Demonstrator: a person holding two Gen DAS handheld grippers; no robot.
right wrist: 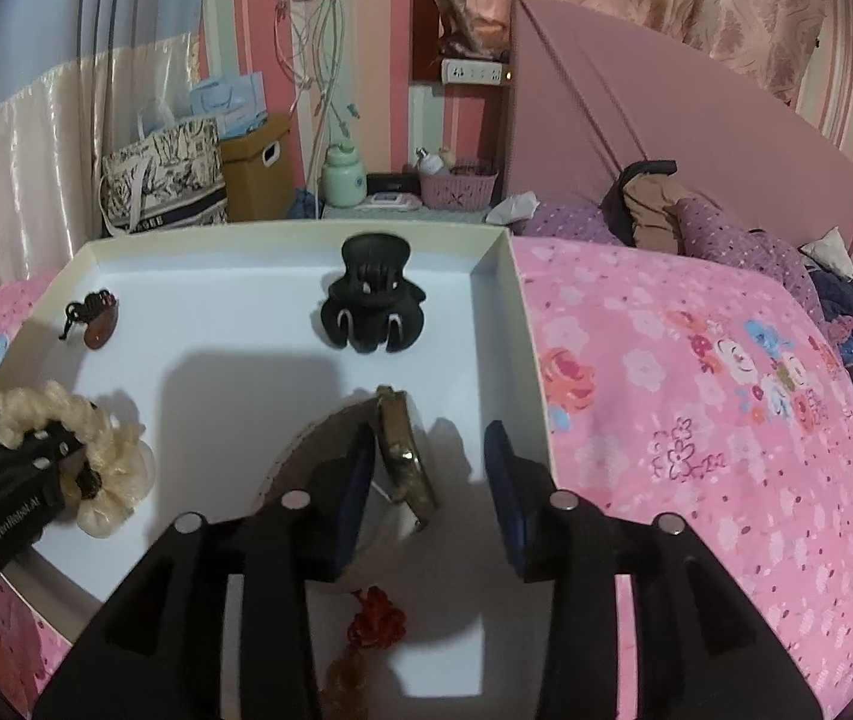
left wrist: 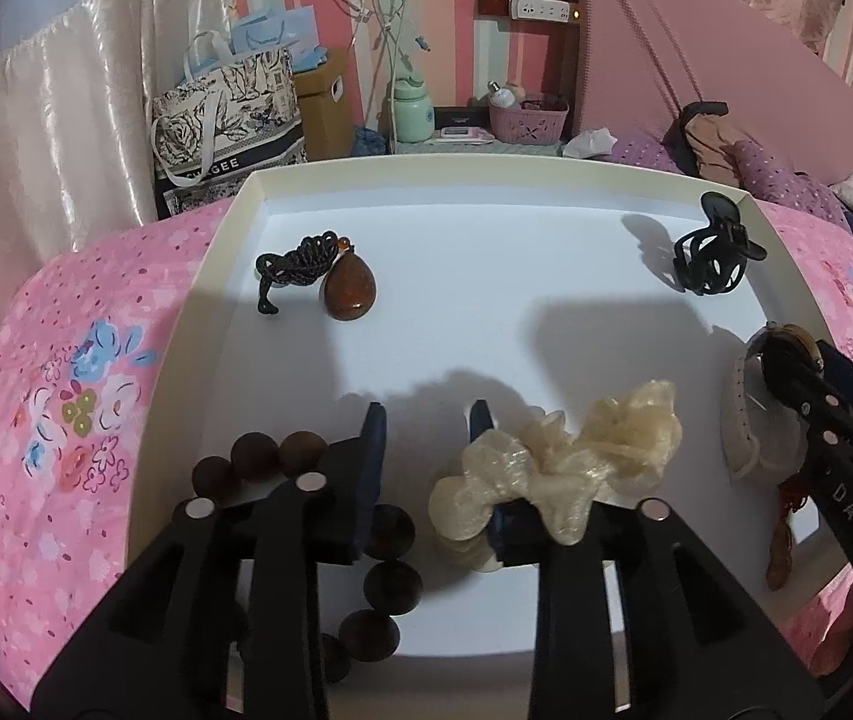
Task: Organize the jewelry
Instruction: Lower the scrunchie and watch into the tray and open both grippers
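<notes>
A white tray [left wrist: 486,180] lies on a pink floral bed. In it are a brown teardrop pendant on black cord [left wrist: 348,288], a black claw clip [left wrist: 711,255], a dark bead bracelet [left wrist: 258,459], a cream scrunchie [left wrist: 570,456] and a watch [left wrist: 756,414]. My left gripper [left wrist: 426,420] is open above the tray; the scrunchie lies against its right finger and the beads beside its left. My right gripper [right wrist: 432,450] is open with the watch [right wrist: 405,450] standing on edge between its fingers, close to the left one. The clip [right wrist: 372,306] is farther back. A red knot tassel [right wrist: 375,627] lies below.
The pink floral bedspread [right wrist: 696,390] surrounds the tray [right wrist: 516,324]. A headboard [right wrist: 636,114], purple pillows and clothes lie at the right. Bags, a cardboard box, a green jar and a pink basket [left wrist: 528,117] stand behind the tray.
</notes>
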